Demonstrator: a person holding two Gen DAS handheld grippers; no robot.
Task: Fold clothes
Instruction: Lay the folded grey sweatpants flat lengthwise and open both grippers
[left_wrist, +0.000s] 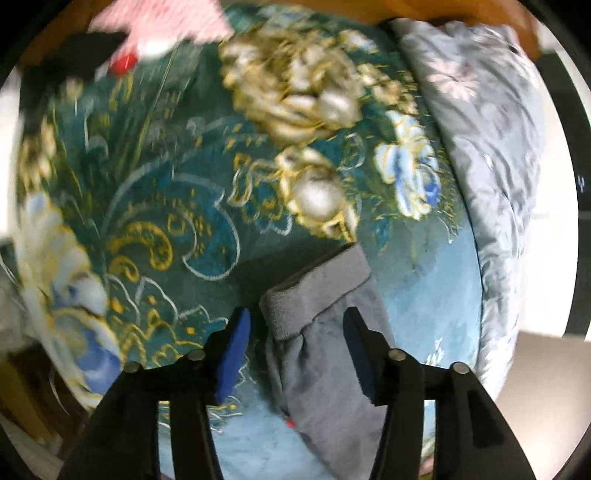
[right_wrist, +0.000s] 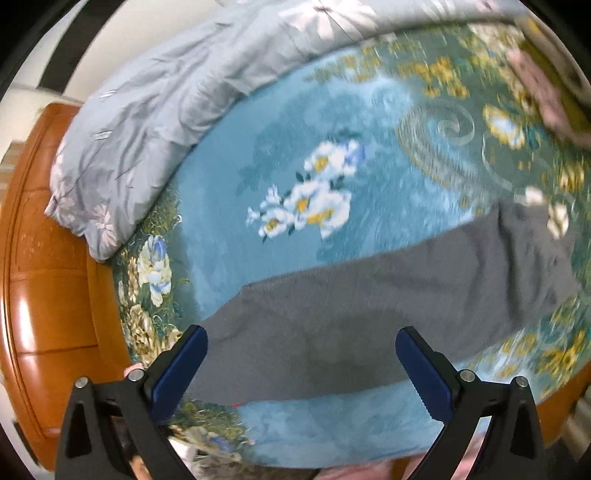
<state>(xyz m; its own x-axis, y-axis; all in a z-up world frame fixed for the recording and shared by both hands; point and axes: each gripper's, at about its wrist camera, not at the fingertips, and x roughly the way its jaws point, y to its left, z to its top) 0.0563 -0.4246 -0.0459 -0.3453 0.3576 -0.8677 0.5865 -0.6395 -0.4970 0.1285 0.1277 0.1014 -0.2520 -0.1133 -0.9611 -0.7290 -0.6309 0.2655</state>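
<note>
Two grippers hang above a bed covered by a teal floral blanket (right_wrist: 332, 122). The left gripper (left_wrist: 295, 354) has its blue-padded fingers (left_wrist: 232, 358) spread, and the ribbed cuff end of a grey garment (left_wrist: 317, 295) lies on the blanket below the gap, with neither pad pressing on it. The right gripper (right_wrist: 301, 369) also has its fingers spread wide, nothing gripped; the same grey garment runs as a long band across the blanket beneath them, from near left to far right. A pale grey flowered duvet (right_wrist: 147, 103) is bunched along the far left edge, beside the orange wooden bed frame (right_wrist: 48, 295). Something pink (left_wrist: 166, 26), blurred, lies at the far left in the left view.
</note>
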